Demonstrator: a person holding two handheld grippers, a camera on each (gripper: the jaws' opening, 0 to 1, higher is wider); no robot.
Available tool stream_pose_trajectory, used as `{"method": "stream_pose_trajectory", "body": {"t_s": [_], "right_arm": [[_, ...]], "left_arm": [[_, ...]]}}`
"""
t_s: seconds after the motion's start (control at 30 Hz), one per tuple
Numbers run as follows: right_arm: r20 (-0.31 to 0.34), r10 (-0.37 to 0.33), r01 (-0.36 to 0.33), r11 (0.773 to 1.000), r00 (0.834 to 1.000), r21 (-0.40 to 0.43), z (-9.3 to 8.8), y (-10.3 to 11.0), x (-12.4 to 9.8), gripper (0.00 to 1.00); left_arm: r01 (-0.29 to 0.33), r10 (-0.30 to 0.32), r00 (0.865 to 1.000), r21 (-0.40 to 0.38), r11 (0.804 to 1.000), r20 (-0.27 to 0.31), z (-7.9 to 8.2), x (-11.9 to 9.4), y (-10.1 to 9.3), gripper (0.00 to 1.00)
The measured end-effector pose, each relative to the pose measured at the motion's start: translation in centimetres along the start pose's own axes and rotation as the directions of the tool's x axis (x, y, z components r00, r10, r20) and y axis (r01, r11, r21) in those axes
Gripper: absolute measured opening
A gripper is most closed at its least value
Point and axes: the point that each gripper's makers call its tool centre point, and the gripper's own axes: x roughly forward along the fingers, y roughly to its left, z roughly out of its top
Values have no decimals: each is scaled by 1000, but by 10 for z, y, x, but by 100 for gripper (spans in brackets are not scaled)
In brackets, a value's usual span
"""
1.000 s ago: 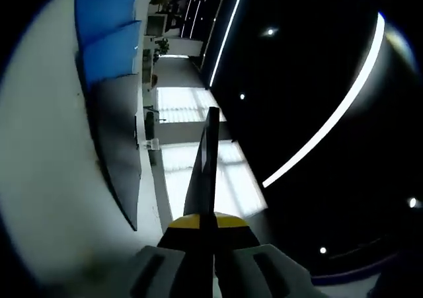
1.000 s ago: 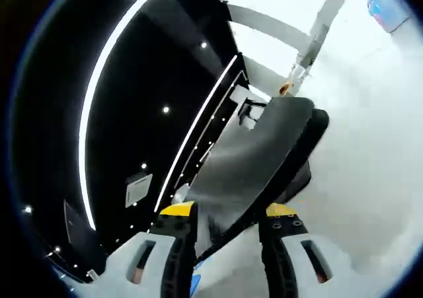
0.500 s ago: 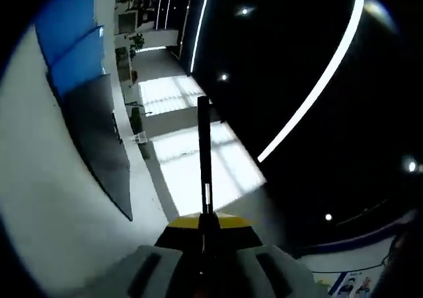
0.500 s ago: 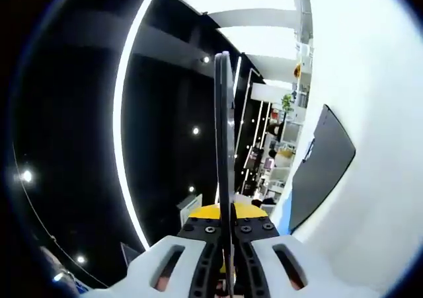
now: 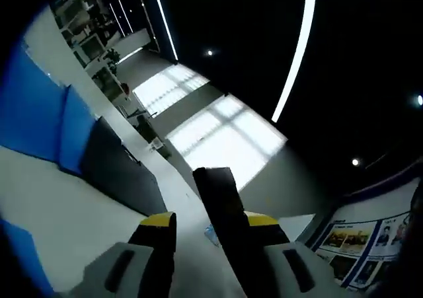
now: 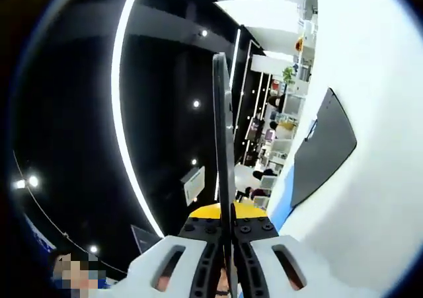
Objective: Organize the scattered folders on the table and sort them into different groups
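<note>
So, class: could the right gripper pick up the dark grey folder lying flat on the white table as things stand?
Probably not yet: the right gripper is shut on a thin black folder, so its jaws are occupied, though the dark grey folder lies uncovered.

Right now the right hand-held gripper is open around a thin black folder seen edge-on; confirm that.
Not open: in the right gripper view the right hand-held gripper is shut on the thin black folder, seen edge-on.
</note>
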Motion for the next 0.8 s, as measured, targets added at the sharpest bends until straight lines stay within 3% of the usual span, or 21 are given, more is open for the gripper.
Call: {"method": "stream_pose_trajectory", "body": {"t_s": [0.1, 0.23, 0.33, 0.4, 0.5, 0.6, 0.73, 0.8], "right_arm": [[-32, 7, -6, 1000, 999, 27, 0, 3, -4, 4], [-82, -8, 8, 1000, 997, 4, -5, 4, -10, 4], [-160, -11, 14, 1000, 987, 18, -18, 3, -14, 4], [-187, -13, 18, 1000, 982, 24, -24, 2, -14, 4], [-239, -7, 18, 999, 971, 41, -36, 2, -14, 4], [-318, 11, 4, 999, 948, 48, -51, 4, -16, 4], [-370, 31, -10, 998, 929, 58, -63, 7, -13, 4], [-403, 41, -15, 998, 914, 67, -70, 8, -10, 4]], "left_arm": [[11, -10, 1000, 22, 1000, -20, -1, -7, -7, 45], [18, -12, 996, 72, 997, -85, -10, -9, -13, 47], [32, -24, 993, 69, 997, -118, -16, -8, -17, 50], [70, -71, 987, -15, 997, -142, -25, -6, -25, 54], [124, -135, 978, -76, 989, -160, -34, -2, -31, 54], [105, -109, 972, -27, 994, -208, -44, -1, -28, 56], [102, -107, 954, -34, 994, -278, -66, 1, -31, 63], [137, -138, 935, -27, 990, -328, -84, 0, -42, 64]]}}
